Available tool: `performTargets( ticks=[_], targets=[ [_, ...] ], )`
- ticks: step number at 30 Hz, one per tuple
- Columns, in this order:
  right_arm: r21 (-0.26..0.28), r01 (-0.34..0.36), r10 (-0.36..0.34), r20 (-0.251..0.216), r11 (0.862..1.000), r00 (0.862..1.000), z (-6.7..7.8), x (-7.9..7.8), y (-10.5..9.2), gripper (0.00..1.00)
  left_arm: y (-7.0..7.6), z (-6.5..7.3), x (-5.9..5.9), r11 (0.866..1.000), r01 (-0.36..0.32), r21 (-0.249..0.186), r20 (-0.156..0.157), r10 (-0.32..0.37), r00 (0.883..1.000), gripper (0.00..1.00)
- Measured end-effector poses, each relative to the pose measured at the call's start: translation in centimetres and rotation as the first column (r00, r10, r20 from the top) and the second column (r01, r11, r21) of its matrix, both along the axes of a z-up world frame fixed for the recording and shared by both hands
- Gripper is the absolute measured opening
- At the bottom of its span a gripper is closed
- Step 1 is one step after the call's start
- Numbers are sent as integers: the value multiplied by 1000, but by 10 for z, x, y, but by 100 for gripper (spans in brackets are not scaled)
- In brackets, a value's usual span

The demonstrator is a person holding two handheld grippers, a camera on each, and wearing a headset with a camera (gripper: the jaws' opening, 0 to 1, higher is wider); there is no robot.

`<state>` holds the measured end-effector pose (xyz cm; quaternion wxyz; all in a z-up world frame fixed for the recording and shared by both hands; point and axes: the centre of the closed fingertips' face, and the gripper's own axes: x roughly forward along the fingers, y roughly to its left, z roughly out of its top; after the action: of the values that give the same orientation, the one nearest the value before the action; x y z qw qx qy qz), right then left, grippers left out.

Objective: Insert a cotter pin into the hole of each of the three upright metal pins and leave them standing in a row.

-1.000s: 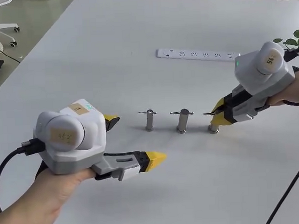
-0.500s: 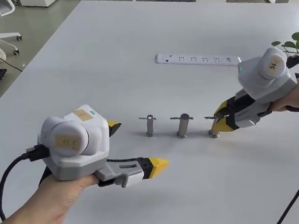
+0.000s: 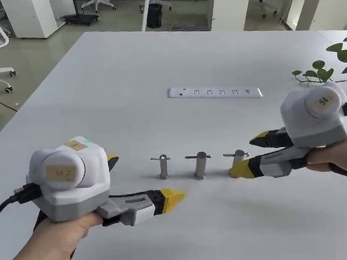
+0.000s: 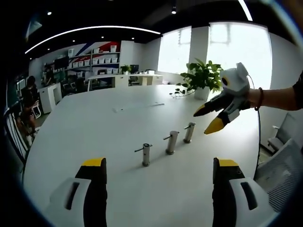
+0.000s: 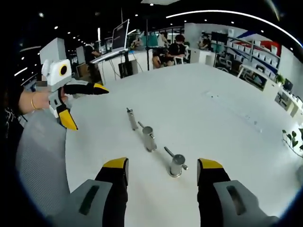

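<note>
The right gripper (image 4: pixel 204 123) has let go of the cotter pin (image 3: pixel 232 155) it was pinching half a second ago, and its jaws now stand wide. The right pin (image 3: pixel 238 163) sits in the gap just ahead of the tips, and I cannot tell whether either tip touches it. From my remote seat I take the middle pin (image 3: pixel 201 165) as my mark. The right pin is just to one side of it and the left pin (image 3: pixel 163 167) just to the other. All three stand upright in a straight row on the white table (image 3: pixel 131 80), each with a cotter pin through the hole near its top. The left gripper (image 3: pixel 147 178) hovers on the left pin's side of the middle pin and nearer to me, well apart from the row, jaws wide and holding nothing. A white power strip (image 3: pixel 215 92) lies beyond the middle pin. A green plant (image 3: pixel 323 71) stands past the right pin's end, by the table edge.
</note>
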<state>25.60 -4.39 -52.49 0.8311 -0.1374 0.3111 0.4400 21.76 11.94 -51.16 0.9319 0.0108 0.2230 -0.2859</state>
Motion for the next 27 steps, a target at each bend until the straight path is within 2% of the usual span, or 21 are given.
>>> performTargets(
  ticks=[2, 4, 6, 9, 11, 12, 14, 16, 18, 20, 25, 27],
  targets=[
    [23, 48, -48, -23, 999, 999, 0, -7, -2, 58, 0, -1, 1, 1000, -7, -3, -10, 7, 1000, 96],
    [61, 113, -113, -10, 992, 994, 4, -7, -3, 61, 0, -2, 4, 1000, -16, -5, -19, 16, 1000, 98],
    [108, 137, -137, -5, 985, 991, 5, -10, 0, 62, 1, -2, 7, 999, -31, -15, -25, 31, 999, 99],
    [107, 172, -174, 7, 979, 985, -2, -13, -2, 64, 0, -3, 7, 999, -48, -16, -32, 48, 998, 99],
    [121, 198, -200, 5, 973, 980, -3, -16, -2, 66, 0, -1, 7, 999, -51, -4, -21, 51, 998, 99],
    [124, 206, -208, 5, 971, 978, -3, -21, -1, 67, 5, 3, 9, 997, -60, 49, 28, 58, 998, 99],
    [140, 220, -224, 13, 965, 974, -1, -23, 0, 69, 4, 6, 9, 996, -56, 76, 52, 53, 997, 99],
    [151, 228, -234, 23, 962, 972, 1, -24, 1, 70, 3, 8, 7, 996, -54, 75, 54, 50, 997, 99],
    [146, 230, -235, 21, 962, 972, 1, -29, 3, 71, 3, 8, 7, 996, -51, 73, 57, 46, 997, 99],
    [123, 231, -238, 45, 965, 970, 2, -33, 2, 72, 3, 10, 6, 997, -52, 65, 60, 48, 997, 99],
    [100, 267, -275, 66, 958, 959, 2, -37, -2, 71, 6, 15, 6, 997, -73, 41, 60, 70, 996, 99],
    [76, 262, -268, 72, 962, 961, 0, -40, -3, 71, 7, 16, 4, 996, -78, 33, 57, 77, 995, 99]
  ],
)
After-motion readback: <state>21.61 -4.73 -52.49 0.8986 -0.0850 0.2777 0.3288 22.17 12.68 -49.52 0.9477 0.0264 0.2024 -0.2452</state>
